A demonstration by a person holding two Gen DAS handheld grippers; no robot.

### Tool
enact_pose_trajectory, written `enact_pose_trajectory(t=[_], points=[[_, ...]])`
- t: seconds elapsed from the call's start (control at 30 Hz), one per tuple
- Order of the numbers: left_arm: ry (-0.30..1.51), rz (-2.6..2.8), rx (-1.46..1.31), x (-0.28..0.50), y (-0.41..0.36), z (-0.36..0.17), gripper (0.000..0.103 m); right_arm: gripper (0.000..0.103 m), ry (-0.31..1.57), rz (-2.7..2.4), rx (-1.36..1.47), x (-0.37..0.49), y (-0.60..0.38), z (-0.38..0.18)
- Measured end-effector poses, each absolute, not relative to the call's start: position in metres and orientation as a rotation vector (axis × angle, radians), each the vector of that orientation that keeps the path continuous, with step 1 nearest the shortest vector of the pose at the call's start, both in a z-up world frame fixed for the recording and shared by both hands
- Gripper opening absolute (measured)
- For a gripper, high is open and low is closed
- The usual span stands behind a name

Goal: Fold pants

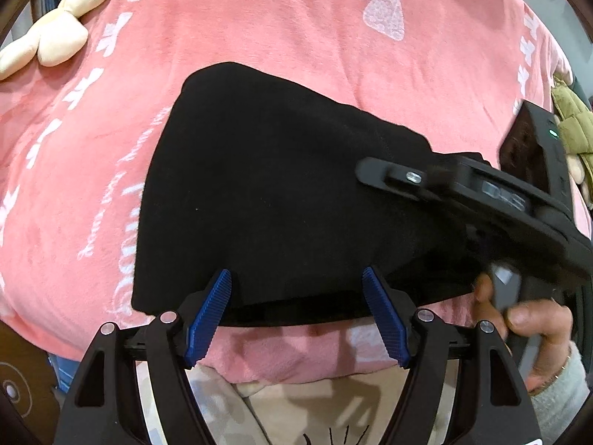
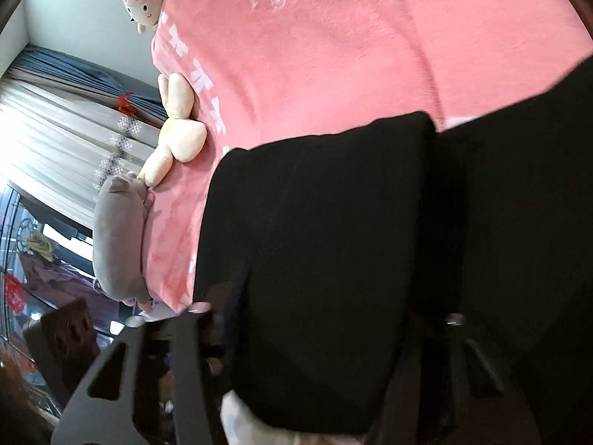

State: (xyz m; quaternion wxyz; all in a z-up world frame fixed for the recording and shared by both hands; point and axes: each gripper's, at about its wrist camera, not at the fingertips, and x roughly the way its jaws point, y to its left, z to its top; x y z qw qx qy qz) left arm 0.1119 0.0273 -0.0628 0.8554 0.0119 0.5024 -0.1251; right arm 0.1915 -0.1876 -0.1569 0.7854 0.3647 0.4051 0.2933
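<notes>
Your right gripper (image 1: pixel 374 170) looks clamped on the pants (image 1: pixel 259 185) near the bed's (image 1: pixel 259 18) front edge; left gripper (image 1: pixel 296 296) gapes empty. One-sided pulling could bunch the fold.

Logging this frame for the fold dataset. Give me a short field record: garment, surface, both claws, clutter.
garment: black pants, folded into a compact stack
surface: pink blanket with white bow print
left claw: open, blue pads either side of the pants' near edge, not pressing
right claw: over the pants' right side; tips hidden by black fabric, grip unclear
clutter: cream plush toy at far left
</notes>
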Motion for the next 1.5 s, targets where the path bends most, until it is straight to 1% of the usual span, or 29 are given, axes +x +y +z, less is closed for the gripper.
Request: enact_pose_trajectory(t=[0.03,0.07,0.1,0.2,0.23,0.3,0.33,0.37,0.4,0.43,0.47,0.5,0.53,0.63,0.8,0.83,0.9,1.07,1.1,1.13,1.17,1.2,1.27,1.37,1.43,1.5], points=[[1.058,-0.263,0.018,0.112,0.029,-0.062,0.071,0.017,0.876,0.622,0.772,0.193,-0.185,-0.155],[1.060,-0.264,0.012,0.111,0.031,-0.062,0.071,0.014,0.860,0.618,0.739,0.192,-0.181,-0.144],[1.060,-0.271,0.004,0.111,0.033,-0.060,0.071,0.014,0.837,0.617,0.700,0.189,-0.179,-0.131],[1.054,-0.314,-0.019,0.107,0.032,-0.051,0.071,0.013,0.739,0.577,0.524,0.166,-0.177,-0.072],[1.049,-0.329,-0.025,0.106,0.032,-0.047,0.071,0.013,0.702,0.542,0.429,0.153,-0.178,-0.047],[1.036,-0.377,-0.043,0.102,0.027,-0.039,0.073,0.014,0.670,0.448,0.235,0.136,-0.175,-0.017],[1.036,-0.396,-0.051,0.101,0.024,-0.038,0.074,0.015,0.668,0.404,0.162,0.131,-0.175,-0.013],[1.039,-0.414,-0.058,0.100,0.021,-0.038,0.075,0.019,0.686,0.324,0.054,0.131,-0.176,-0.018],[1.050,-0.427,-0.064,0.100,0.016,-0.041,0.075,0.027,0.725,0.277,-0.005,0.135,-0.178,-0.030],[1.066,-0.433,-0.068,0.100,0.013,-0.046,0.075,0.031,0.822,0.237,-0.037,0.147,-0.185,-0.059],[1.081,-0.435,-0.070,0.102,0.012,-0.050,0.075,0.034,0.879,0.202,-0.026,0.153,-0.193,-0.078],[1.102,-0.436,-0.077,0.102,0.010,-0.053,0.075,0.034,0.949,0.152,0.023,0.156,-0.207,-0.100],[1.109,-0.434,-0.083,0.101,0.011,-0.055,0.075,0.034,0.972,0.136,0.073,0.154,-0.216,-0.108],[1.090,-0.393,-0.059,0.097,0.018,-0.055,0.075,0.035,0.885,0.206,0.348,0.129,-0.253,-0.104],[1.076,-0.310,-0.020,0.095,0.026,-0.062,0.075,0.035,0.829,0.154,0.405,0.124,-0.277,-0.089],[1.069,-0.307,-0.011,0.095,0.025,-0.061,0.075,0.038,0.827,0.155,0.411,0.125,-0.284,-0.088],[1.040,-0.299,0.016,0.096,0.021,-0.059,0.075,0.060,0.831,0.183,0.437,0.142,-0.290,-0.091],[1.044,-0.289,0.033,0.102,0.017,-0.064,0.075,0.061,0.904,0.238,0.486,0.200,-0.289,-0.124],[1.045,-0.286,0.033,0.102,0.018,-0.064,0.075,0.056,0.916,0.240,0.470,0.209,-0.283,-0.130],[1.046,-0.282,0.036,0.103,0.018,-0.066,0.075,0.047,0.908,0.252,0.457,0.212,-0.280,-0.131],[1.049,-0.277,0.039,0.102,0.017,-0.065,0.075,0.012,0.902,0.265,0.420,0.213,-0.272,-0.128],[1.052,-0.269,0.040,0.103,0.016,-0.064,0.075,0.008,0.909,0.295,0.414,0.213,-0.267,-0.125],[1.054,-0.267,0.037,0.105,0.015,-0.066,0.075,0.007,0.853,0.310,0.379,0.201,-0.258,-0.098],[1.056,-0.264,0.038,0.110,0.014,-0.070,0.075,0.007,0.727,0.208,0.217,0.165,-0.245,-0.044],[1.059,-0.265,0.036,0.111,0.013,-0.072,0.075,0.008,0.707,0.146,0.179,0.154,-0.247,-0.036],[1.061,-0.265,0.039,0.112,0.011,-0.075,0.075,0.021,0.756,0.095,0.156,0.160,-0.251,-0.054]])
